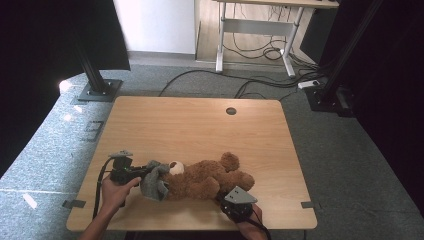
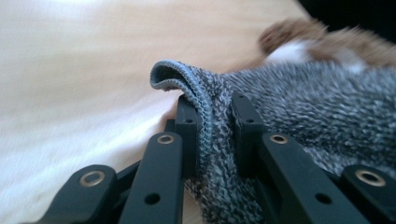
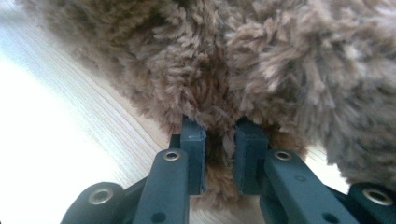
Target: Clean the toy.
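- the wooden worktop carries a brown teddy bear lying on its back near the person's edge, its long axis running across the worktop, head towards the left gripper and legs towards the right.
- the bear's pale muzzle sits just beside a grey knitted garment, which is bunched over the head end and looks, as far as can be judged, to be partway on or off the toy.
- the left gripper lies level at the bear's head end; in the left gripper view its fingers stand narrow, pinching the garment's rolled hem between them, with the knit spreading away to the right and the bear's fur beyond it.
- the right gripper sits at the near edge beside the bear's lower body; in the right gripper view its fingers are closed narrow on a tuft of the brown fur, the worktop showing pale at the left.
- the coming move seems to turn on one line: the garment lies straight ahead of the left fingers along the bear's length, so a pull or push along that axis would slide the knit, while the right hand, nearer the legs, anchors the toy.
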{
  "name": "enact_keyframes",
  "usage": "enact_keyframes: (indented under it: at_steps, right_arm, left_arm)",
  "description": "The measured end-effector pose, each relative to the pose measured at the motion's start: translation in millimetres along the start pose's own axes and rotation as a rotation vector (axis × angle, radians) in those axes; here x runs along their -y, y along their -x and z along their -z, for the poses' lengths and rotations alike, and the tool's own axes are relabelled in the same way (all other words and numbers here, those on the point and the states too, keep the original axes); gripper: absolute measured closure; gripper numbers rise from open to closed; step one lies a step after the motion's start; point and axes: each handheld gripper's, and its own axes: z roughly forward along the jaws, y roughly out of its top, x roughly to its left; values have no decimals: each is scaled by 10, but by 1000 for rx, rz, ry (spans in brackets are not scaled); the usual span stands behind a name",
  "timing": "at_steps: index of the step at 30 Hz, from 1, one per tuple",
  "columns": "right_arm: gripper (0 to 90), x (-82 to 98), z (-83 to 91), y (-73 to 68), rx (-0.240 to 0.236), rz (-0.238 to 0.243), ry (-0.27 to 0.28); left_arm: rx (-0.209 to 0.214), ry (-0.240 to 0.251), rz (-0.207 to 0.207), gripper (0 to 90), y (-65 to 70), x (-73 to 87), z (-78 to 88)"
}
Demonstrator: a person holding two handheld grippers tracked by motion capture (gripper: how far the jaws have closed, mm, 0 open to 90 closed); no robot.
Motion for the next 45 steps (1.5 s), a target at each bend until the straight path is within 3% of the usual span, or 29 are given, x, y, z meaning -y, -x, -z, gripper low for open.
enact_keyframes:
  at_steps: [4,8,12,14,17,24,28,35,45]
  right_arm:
    - [771,3,0,-2,0,-2,1]
    - [764,9,-2,10,-6,-12,4]
    - [648,21,-5,45,-40,-70,13]
    - [616,20,-4,52,-63,-95,13]
    - [606,7,-41,22,-55,-77,3]
    - [676,-87,-237,-39,75,35,-27]
    - [688,-155,-359,8,117,58,-37]
    - [691,-293,-590,244,112,21,-39]
    - [691,-338,-688,433,73,-38,-21]
  left_arm:
    - [3,-35,25,761,-66,91,-69]
    - [51,-1,36,760,-48,44,-22]
    - [77,9,49,761,-13,-9,-35]
    - [73,-1,45,762,0,-9,-76]
    - [59,-16,44,764,16,-8,-178]
    - [27,1,60,770,-34,-128,-335]
    - [7,19,66,772,-97,-241,-414]
    - [-14,54,93,772,-265,-484,-530]
    - [-27,75,87,771,-319,-585,-564]
